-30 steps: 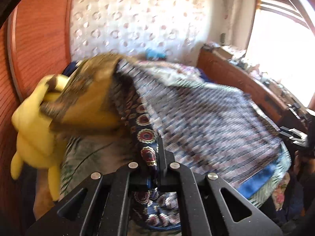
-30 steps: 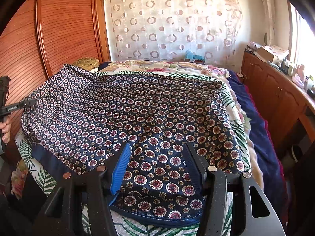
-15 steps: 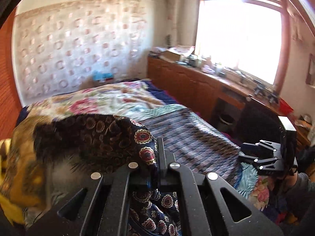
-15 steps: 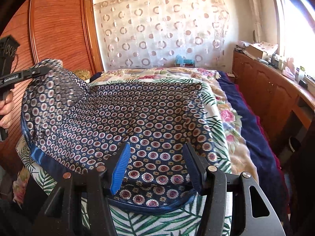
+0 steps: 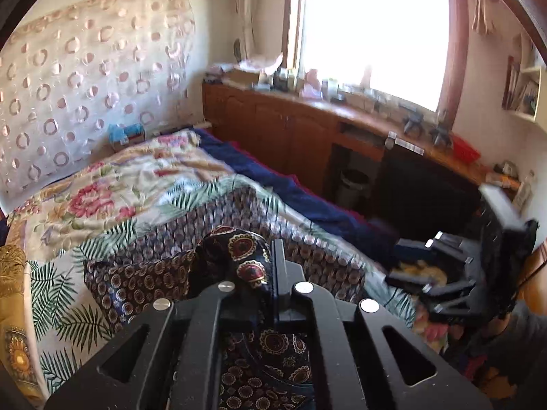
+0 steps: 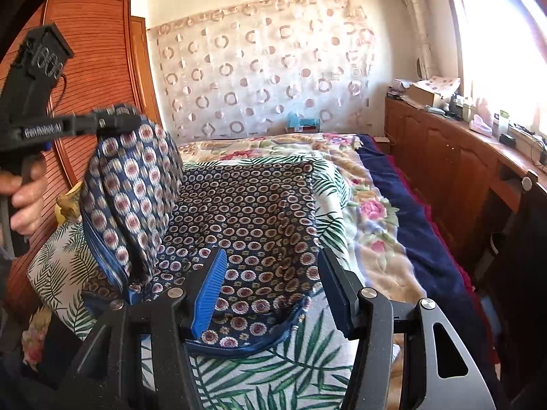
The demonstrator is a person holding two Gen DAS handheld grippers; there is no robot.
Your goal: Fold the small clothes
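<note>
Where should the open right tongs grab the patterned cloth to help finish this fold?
Take the patterned cloth at its blue-trimmed near hem, coming in low from the near edge of the bed. That hem lies flat and free just ahead of the right tongs, while the left tongs hold the lifted side.

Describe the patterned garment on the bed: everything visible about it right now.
The patterned garment is thin navy cloth printed with small round medallions, edged with a blue hem. Most of it lies spread flat on the leaf-print bedspread. Its left edge is lifted and hangs in folds from the left gripper, which is shut on it. The open right gripper hovers over the near hem; contact there cannot be told.
</note>
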